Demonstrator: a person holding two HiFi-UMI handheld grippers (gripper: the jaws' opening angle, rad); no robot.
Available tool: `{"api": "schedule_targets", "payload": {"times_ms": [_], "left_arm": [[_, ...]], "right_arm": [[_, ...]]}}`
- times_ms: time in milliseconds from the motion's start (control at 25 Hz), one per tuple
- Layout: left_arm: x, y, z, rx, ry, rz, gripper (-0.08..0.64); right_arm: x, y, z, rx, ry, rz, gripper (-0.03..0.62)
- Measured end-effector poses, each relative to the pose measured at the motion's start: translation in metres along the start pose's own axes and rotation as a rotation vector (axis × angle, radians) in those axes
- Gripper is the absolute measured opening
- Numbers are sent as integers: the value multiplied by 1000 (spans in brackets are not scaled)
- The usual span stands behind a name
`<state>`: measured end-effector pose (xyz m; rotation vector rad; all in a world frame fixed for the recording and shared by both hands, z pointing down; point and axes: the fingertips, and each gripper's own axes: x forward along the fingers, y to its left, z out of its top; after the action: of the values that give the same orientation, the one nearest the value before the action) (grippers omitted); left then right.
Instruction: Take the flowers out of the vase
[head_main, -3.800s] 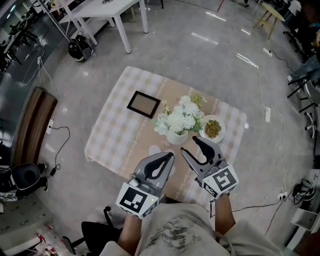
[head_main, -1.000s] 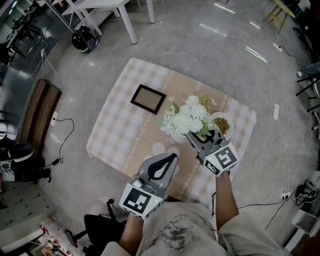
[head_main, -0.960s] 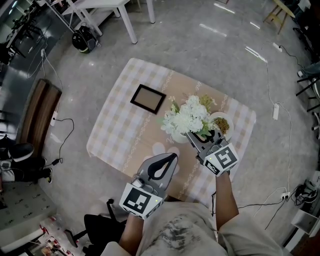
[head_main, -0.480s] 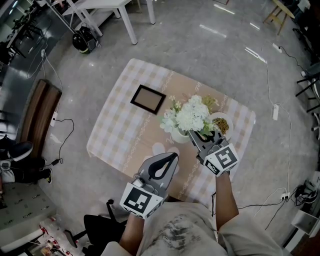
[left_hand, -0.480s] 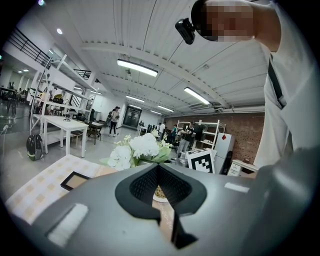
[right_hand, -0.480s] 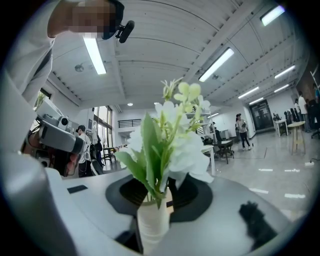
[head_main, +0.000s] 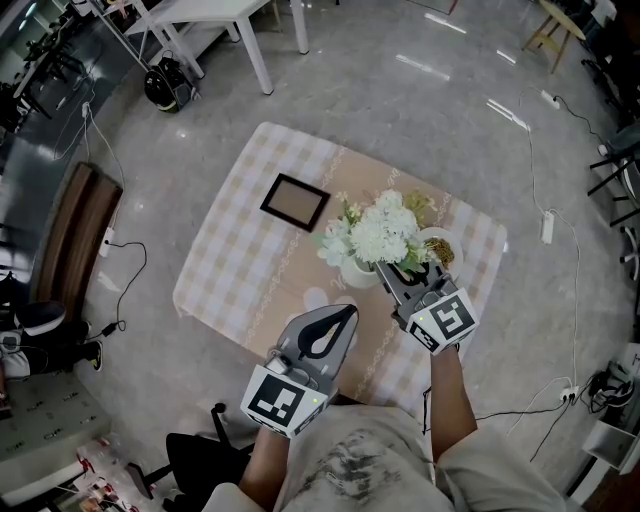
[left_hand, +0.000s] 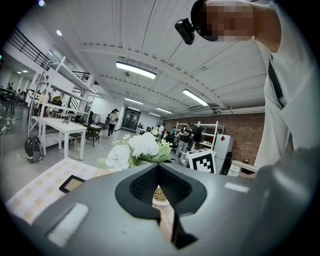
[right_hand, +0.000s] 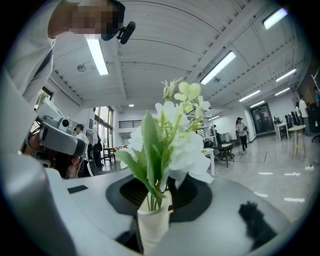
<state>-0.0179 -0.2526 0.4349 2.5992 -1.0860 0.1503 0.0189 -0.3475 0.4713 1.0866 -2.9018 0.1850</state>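
A small white vase (head_main: 356, 273) stands mid-table with white flowers (head_main: 384, 230) rising from it. My right gripper (head_main: 394, 268) reaches in level from the near right. In the right gripper view its jaws have just been closing and now pinch the white wrapped stem (right_hand: 152, 226) of a flower bunch (right_hand: 172, 127). My left gripper (head_main: 343, 313) hovers near the table's front edge, shut and empty. In the left gripper view the flowers (left_hand: 134, 150) show ahead beyond its closed tips (left_hand: 159, 168).
A checked cloth (head_main: 228, 268) covers the low table. A dark picture frame (head_main: 293, 202) lies at the back left. A white bowl of greenish bits (head_main: 441, 248) sits right of the vase. White tables (head_main: 215, 12) and cables stand on the floor around.
The right gripper's jaws have closed on the flower stems. The blooms have drawn together and shifted slightly toward that gripper. The left gripper has stayed put.
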Motion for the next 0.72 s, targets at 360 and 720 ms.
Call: {"api": "schedule_targets", "payload": {"times_ms": [360,720], "left_arm": [[-4,-7,8,-8,-8,-8,9],[-15,-12,17,-7,-26,-10,9]], "right_arm": [[-4,4,19,-23,-17,-22,110],[-10,12,43,-42,-59,-38,103]]}}
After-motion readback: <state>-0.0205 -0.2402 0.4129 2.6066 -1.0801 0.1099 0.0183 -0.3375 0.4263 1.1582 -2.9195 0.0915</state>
